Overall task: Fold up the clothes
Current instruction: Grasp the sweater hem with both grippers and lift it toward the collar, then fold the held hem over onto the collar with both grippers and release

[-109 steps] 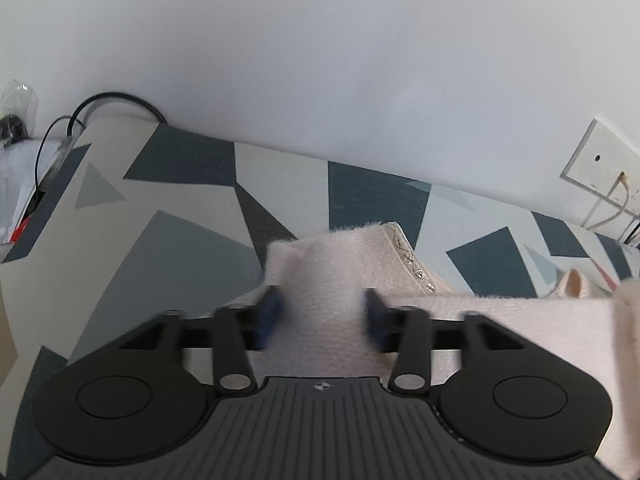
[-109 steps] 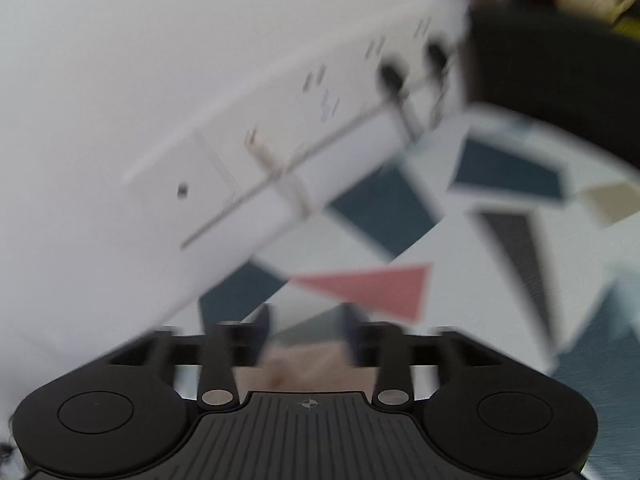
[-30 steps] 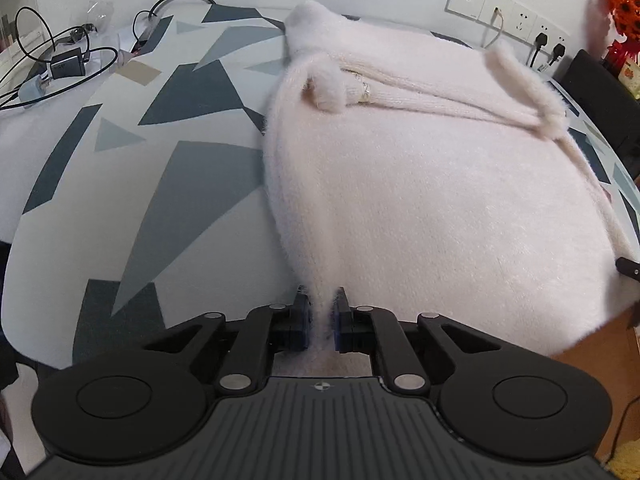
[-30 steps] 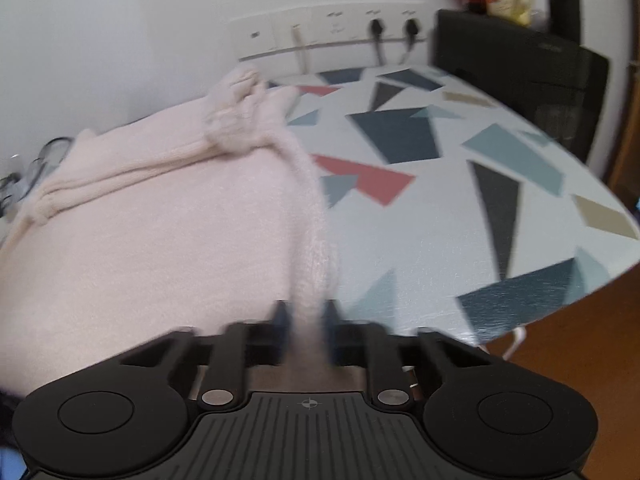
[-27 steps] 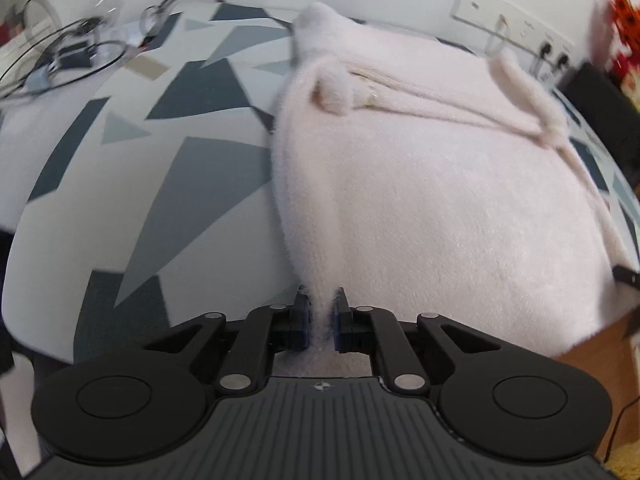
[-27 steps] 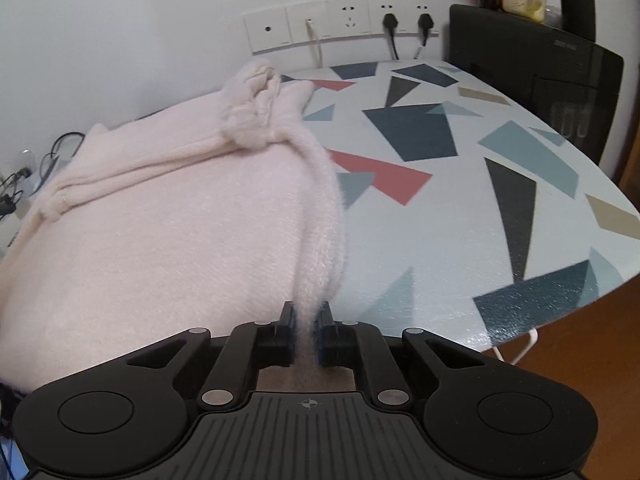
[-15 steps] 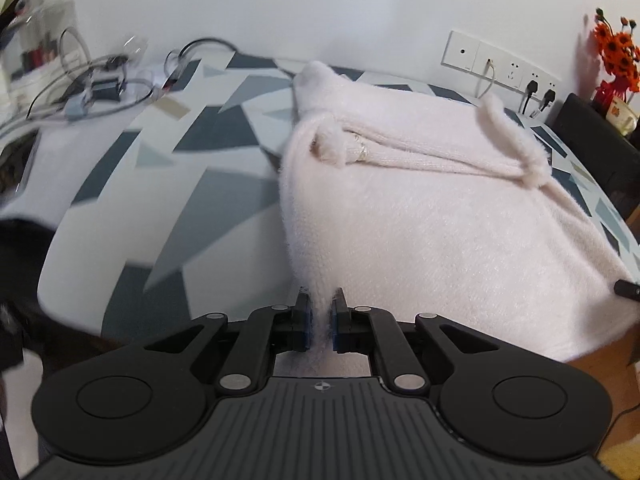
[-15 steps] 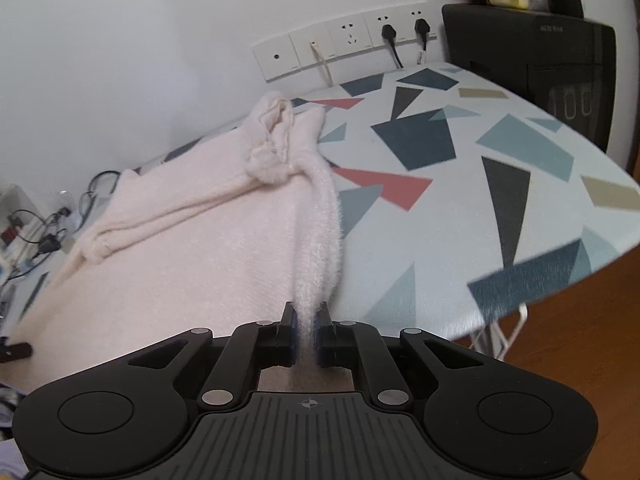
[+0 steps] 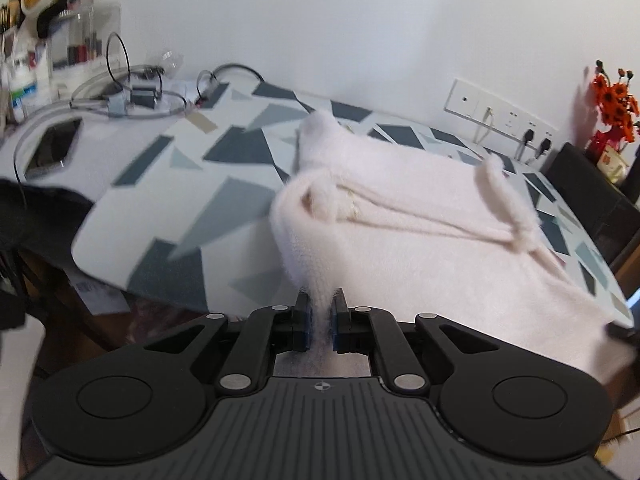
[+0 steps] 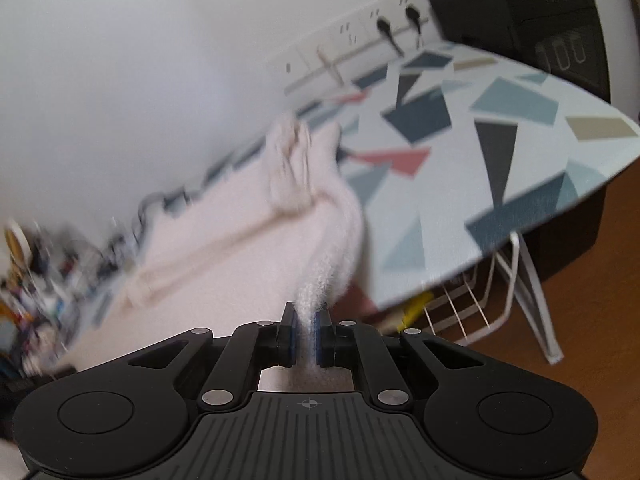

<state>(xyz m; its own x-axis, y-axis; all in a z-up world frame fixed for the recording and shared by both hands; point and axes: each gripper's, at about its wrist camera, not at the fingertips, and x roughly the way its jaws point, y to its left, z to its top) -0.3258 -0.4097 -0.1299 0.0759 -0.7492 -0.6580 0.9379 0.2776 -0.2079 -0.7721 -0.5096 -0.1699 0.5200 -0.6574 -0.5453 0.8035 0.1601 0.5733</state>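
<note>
Off the table [image 9: 168, 184] edge, higher than before, both tongs [image 9: 319, 316] [image 10: 306, 334] clamped on the sweater [image 9: 420, 248] hem.

My right tongs [image 10: 306, 336] pinch the near edge of the pale pink sweater [image 10: 248, 248], which drapes over the patterned bench [image 10: 500, 120]; wall sockets [image 10: 360, 52] behind are blurred.

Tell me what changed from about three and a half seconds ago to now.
Then both claws stood open at the sweater's far end by the wall. Now the left claw and right claw are each shut on a near corner of the sweater, lifting the hem off the table. Unchanged: the sweater's far part lies on the table, sleeves folded across it.
</note>
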